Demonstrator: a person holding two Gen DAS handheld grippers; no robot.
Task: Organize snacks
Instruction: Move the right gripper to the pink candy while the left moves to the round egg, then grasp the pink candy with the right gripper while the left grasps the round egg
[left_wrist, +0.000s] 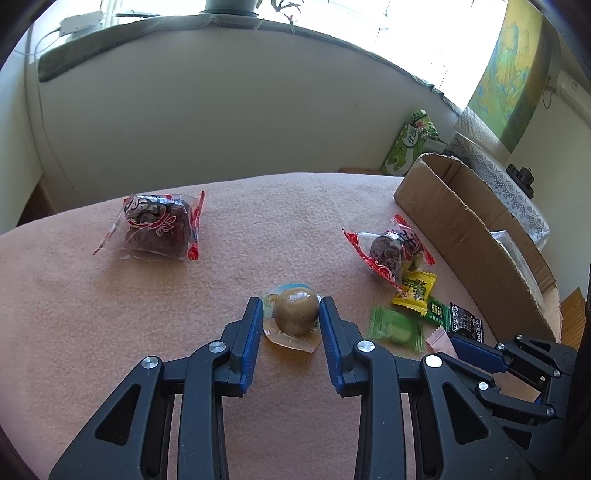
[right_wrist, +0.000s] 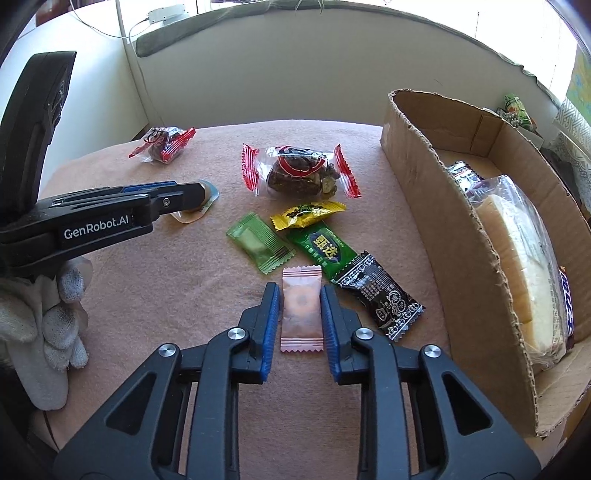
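My left gripper (left_wrist: 290, 306) is open, its fingers either side of a brown round snack in a clear wrapper (left_wrist: 296, 313) on the pink cloth (left_wrist: 184, 295); its wrapper edges touch the pads. My right gripper (right_wrist: 300, 295) is open around a pink wrapped candy (right_wrist: 301, 308), pads close to its sides. The left gripper also shows in the right wrist view (right_wrist: 184, 199). Beside the pink candy lie a black packet (right_wrist: 380, 295), a dark green packet (right_wrist: 325, 249), a light green packet (right_wrist: 258, 242) and a yellow candy (right_wrist: 306, 214).
A cardboard box (right_wrist: 461, 221) at the right holds a bagged bread loaf (right_wrist: 524, 258) and other packets. Two red-edged clear packs of dark snacks lie farther back, one in the middle (right_wrist: 299, 173) and one at the far left (right_wrist: 164, 144). A gloved hand (right_wrist: 55, 314) holds the left gripper.
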